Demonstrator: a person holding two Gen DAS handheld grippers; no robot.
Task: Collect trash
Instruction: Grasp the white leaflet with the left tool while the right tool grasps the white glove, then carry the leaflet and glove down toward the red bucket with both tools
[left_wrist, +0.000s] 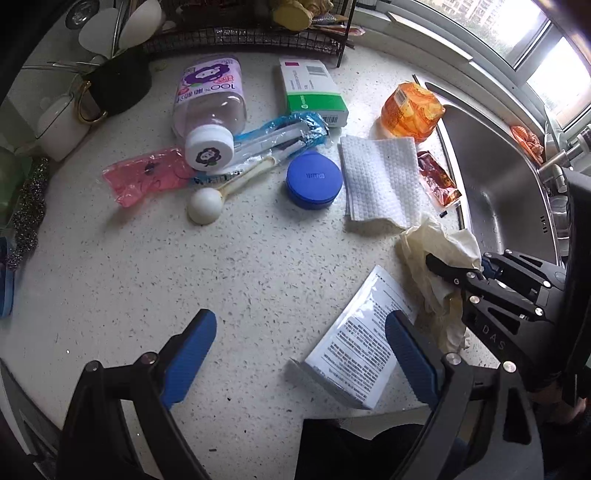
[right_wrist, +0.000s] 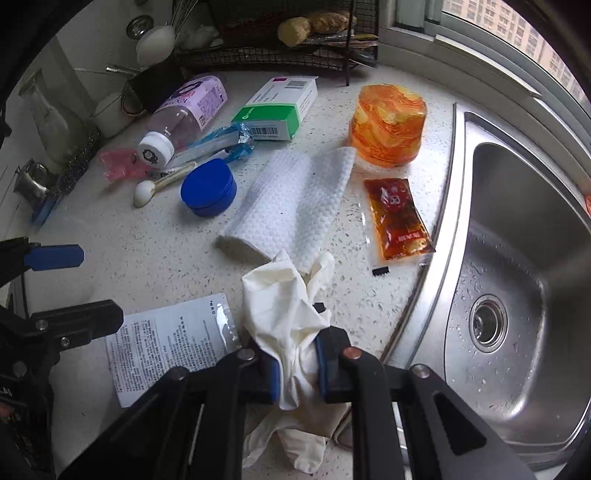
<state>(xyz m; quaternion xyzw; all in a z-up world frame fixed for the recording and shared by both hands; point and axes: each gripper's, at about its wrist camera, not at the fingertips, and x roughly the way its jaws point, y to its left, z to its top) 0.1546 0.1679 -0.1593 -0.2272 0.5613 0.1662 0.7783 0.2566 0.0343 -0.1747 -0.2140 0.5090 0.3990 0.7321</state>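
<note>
Speckled counter (right_wrist: 110, 236): right tongs (right_wrist: 297, 373) pinch glove (right_wrist: 284, 317); sink (right_wrist: 517, 229) holds droplets.

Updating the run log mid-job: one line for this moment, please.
right gripper: shut on cream glove | left gripper: open above printed packet | sink: empty

Your right tool (right_wrist: 297, 373) points steeply down near the bench's edge by the sink, its blue pads closed tight on a crumpled cream glove (right_wrist: 284, 314) that bunches between them. Your left tool (left_wrist: 301, 354) also tilts steeply down over the bench's near edge, its blue fingers (left_wrist: 190, 354) spread wide apart, gripping nothing, just beside the right one.
</note>
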